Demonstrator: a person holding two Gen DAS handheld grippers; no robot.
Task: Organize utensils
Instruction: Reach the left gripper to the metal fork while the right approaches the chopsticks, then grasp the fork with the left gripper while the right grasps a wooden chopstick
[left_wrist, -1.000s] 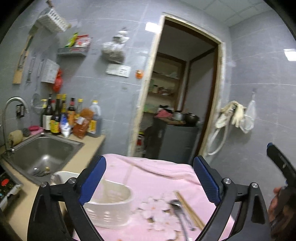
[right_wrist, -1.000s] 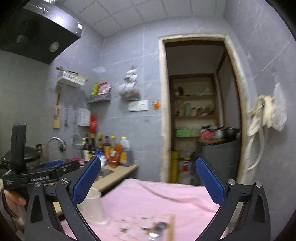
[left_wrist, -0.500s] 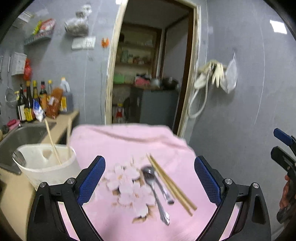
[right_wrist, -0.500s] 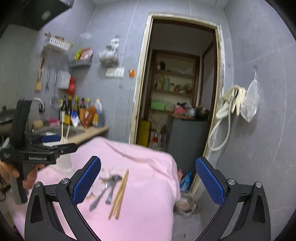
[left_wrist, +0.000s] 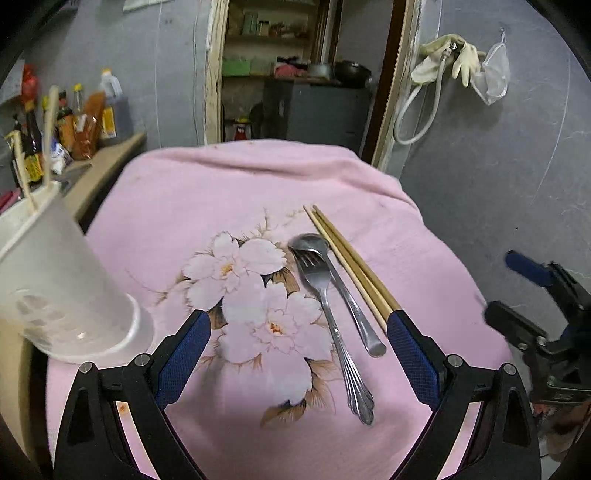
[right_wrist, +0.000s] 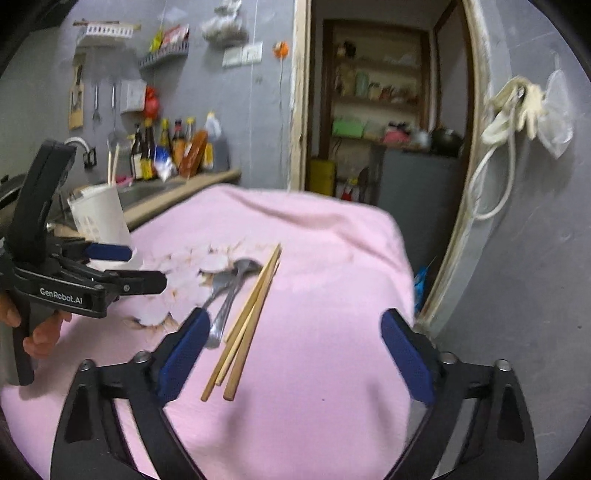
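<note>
here the left gripper (left_wrist: 297, 343), black-framed with blue pads, tilts down over the pink flowered cloth (left_wrist: 236, 192) that covers the table. its jaws stand wide apart with nothing pressed between them; the printed white blossoms lie under the gap. a person's hand (right_wrist: 38, 334) wraps the pistol-style handle of this tool at the left edge of the right wrist view, fingers curled round the grip.

the right gripper (right_wrist: 291, 354) also slopes down toward the cloth from the near right side. its jaws are closing, yet the pads touch nothing, and only bare pink cloth and the near ends of the chopsticks lie between them.

the utensils lie together near the middle of the cloth: a steel fork (left_wrist: 328, 314) with its tines resting over the bowl of a steel spoon (left_wrist: 341, 288), and just right of them a pair of tan wooden chopsticks (left_wrist: 351, 262), side by side and touching. all 4 point from near right to far left.

at the left edge of the cloth stands a white plastic perforated utensil holder (left_wrist: 55, 280), with 2 pale chopsticks (left_wrist: 46, 144) sticking up out of it.
</note>
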